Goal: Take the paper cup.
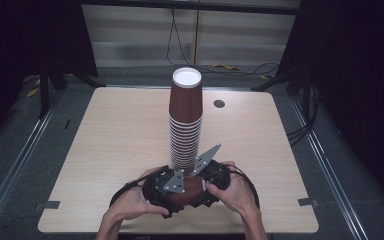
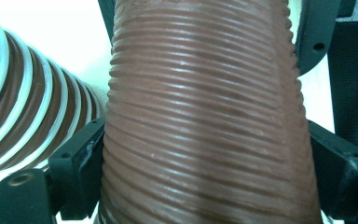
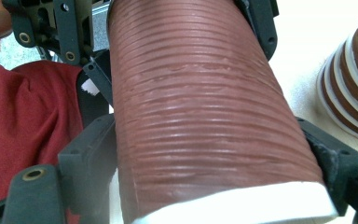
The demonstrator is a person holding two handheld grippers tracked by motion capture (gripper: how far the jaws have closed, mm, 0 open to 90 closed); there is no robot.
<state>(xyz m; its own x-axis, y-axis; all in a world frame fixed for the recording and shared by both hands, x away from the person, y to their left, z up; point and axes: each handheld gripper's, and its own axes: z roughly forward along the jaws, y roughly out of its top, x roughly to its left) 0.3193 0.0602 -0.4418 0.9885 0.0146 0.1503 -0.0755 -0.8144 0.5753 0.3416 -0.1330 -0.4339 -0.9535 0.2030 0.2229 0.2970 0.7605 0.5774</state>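
While a tall stack of cups (image 1: pixel 185 122) stands upside down at the middle of the tabletop (image 1: pixel 115 145), one brown ribbed cup (image 1: pixel 192 189) lies between the two claws at the near edge, just in front of the stack's foot. Left claw (image 1: pixel 166 192): jaws clamped on either side of the cup (image 2: pixel 205 121), ribbed wall pressed between them, with the stack (image 2: pixel 23 102) just beside. Right claw (image 1: pixel 211 181): also clenched on the same cup (image 3: pixel 205 116), its white rim toward that camera, and the stack (image 3: pixel 352 84) near at the right.

Progress, as a judgement: most of the work looks done, since the pile already carries many cups, white rims showing one above another. This cup is held sideways by both claws, off the pile. Whether it is bound for the stack or just pulled from it, I cannot tell. I see no other loose cups on the tabletop, so this may be the last one in play.
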